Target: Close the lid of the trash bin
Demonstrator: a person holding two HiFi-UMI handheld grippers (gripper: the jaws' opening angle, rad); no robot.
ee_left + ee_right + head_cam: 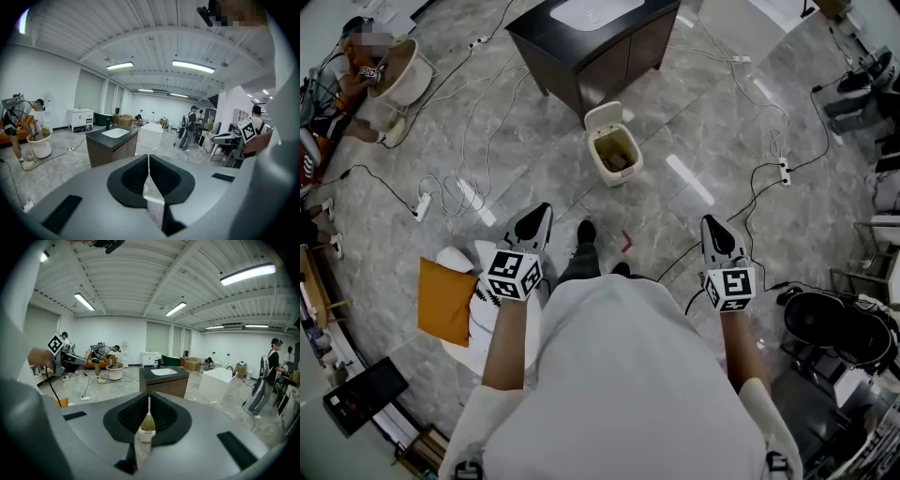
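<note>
A small cream trash bin [615, 156] stands on the marble floor ahead of me, in front of a dark sink cabinet [586, 42]. Its lid [605, 116] stands upright at the back, and brown waste shows inside. My left gripper [534, 221] and right gripper [713, 228] are held low near my body, well short of the bin, one on either side of it. Both are shut and hold nothing. In the right gripper view the bin [146, 428] shows through the slit below the meeting jaw tips of the gripper [149, 400]. The left gripper [149, 158] points toward the cabinet [112, 143].
White and black cables and power strips [422, 206] trail over the floor around the bin. A small red object [626, 242] lies near my feet. An orange cushion [445, 302] on a white seat is at left, a black stool [834, 328] at right. A person [356, 66] bends over a bucket far left.
</note>
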